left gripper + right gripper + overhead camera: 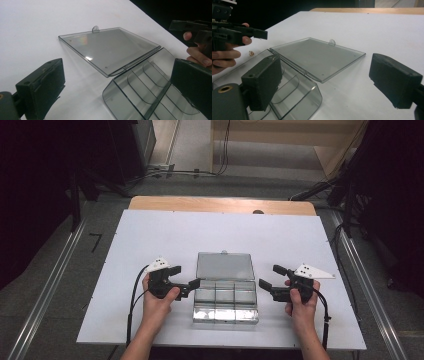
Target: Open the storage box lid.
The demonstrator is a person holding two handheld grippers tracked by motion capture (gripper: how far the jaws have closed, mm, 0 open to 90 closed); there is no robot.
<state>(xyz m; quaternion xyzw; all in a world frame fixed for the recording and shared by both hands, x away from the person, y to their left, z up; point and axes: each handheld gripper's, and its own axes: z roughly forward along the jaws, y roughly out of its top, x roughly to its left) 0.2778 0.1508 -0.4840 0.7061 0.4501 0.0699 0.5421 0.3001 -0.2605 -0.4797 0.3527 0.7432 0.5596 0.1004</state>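
Left gripper (186,276): held in the person's left hand (159,301), jaws spread wide with nothing between them, just left of the box and clear of it. In the left gripper view the two black pads (41,86) frame the box's corner without contact.

Right gripper (270,276): held in the right hand (299,304), jaws likewise parted and empty, just right of the box, apart from it.

Compartment box (226,301): clear, smoke-tinted plastic, lying open between the two grippers near the front edge of the white table (150,235). The divided tray sits nearest the person; its compartments look empty. The lid (224,266) is folded back flat on the table beyond the tray, joined along a hinge (132,65), with a small hanging tab (95,29) on its far edge.

Small gold-coloured item (251,53): on the table by the box's left side; too small to identify.

Handling, as judged: light, stiff, thin-walled, smooth and likely slippery under the pads; the hinge is probably the weak point. To close it, best purchase is the lid's free far edge near the tab, with the other gripper steadying a tray wall. A hard pinch could crack or skid the plastic.
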